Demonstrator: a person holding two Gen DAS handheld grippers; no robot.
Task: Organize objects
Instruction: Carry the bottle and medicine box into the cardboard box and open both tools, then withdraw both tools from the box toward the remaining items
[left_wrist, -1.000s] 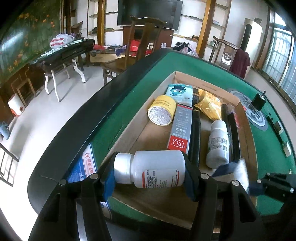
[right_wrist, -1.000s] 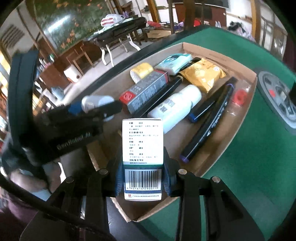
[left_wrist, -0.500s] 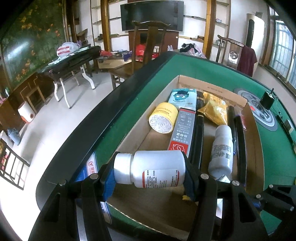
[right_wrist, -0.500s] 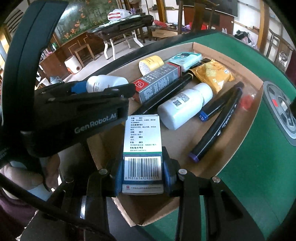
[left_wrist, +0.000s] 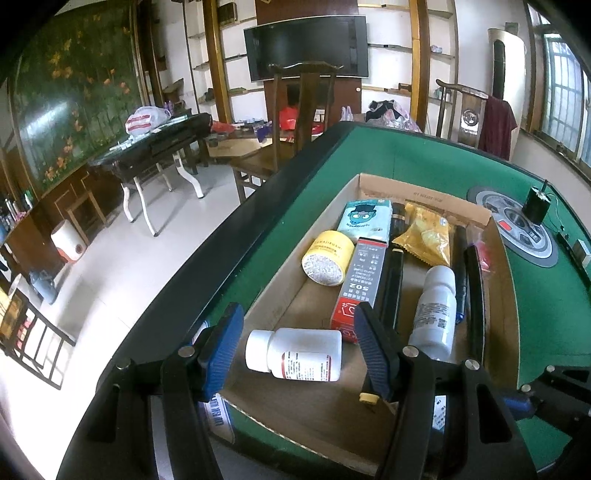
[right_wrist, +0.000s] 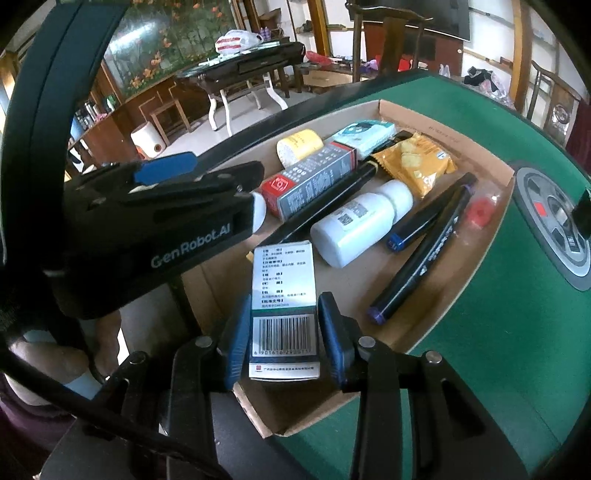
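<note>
Your left tool (left_wrist: 299, 334) is spread: both blue pads stand clear of the white pill bottle (left_wrist: 295, 355), which lies on its side on the floor of the cardboard tray (left_wrist: 496, 314), cap toward the tray's left wall, between the pads but not touched by either. Your right tool (right_wrist: 282, 332) has the white medicine box (right_wrist: 283, 306) between its pads, barcode end nearest the camera; there's a thin gap on each side, so it reads as not pinching, and the box sits at the tray's near end. The tray sits on the green surface (left_wrist: 406, 158). Further in, in the left wrist view: yellow round tin (left_wrist: 327, 257) beside the red-and-grey 502 box (left_wrist: 360, 284), teal tissue pack (left_wrist: 365, 220) behind them, long black tube (left_wrist: 392, 280), yellow snack packet (left_wrist: 426, 236), a second white bottle (left_wrist: 434, 312) and black markers (left_wrist: 474, 295) along the right wall. In the right wrist view your left tool's body covers the tray's left side.
</note>
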